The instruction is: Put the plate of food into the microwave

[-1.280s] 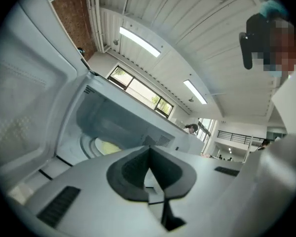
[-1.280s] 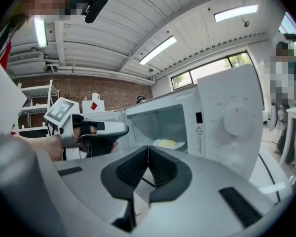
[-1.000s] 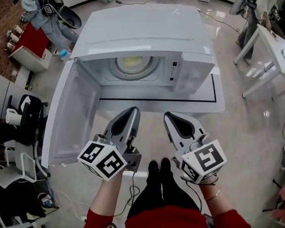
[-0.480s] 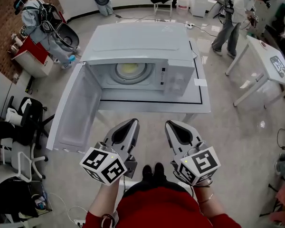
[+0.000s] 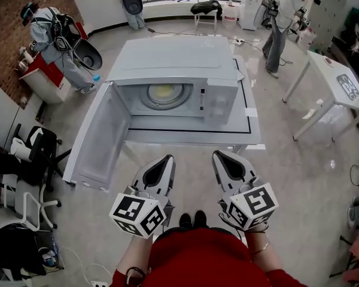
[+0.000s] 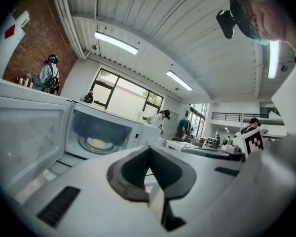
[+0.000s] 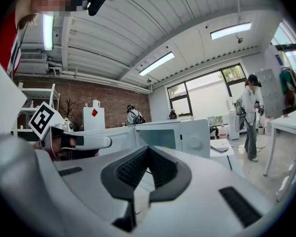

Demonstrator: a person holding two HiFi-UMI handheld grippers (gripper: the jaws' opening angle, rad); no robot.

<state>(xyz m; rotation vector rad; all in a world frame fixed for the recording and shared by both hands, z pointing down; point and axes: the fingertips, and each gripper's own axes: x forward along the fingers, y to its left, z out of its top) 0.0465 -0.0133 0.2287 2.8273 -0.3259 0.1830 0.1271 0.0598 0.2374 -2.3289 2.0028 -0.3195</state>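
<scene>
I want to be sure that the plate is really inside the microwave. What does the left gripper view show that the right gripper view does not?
Only the left gripper view shows the plate of food lying inside the microwave, and the inner side of its open door. Only the right gripper view shows the control knob and a white table at the far right. Both views show the microwave, and each shows its own gripper, left gripper or right gripper, shut and empty.
</scene>
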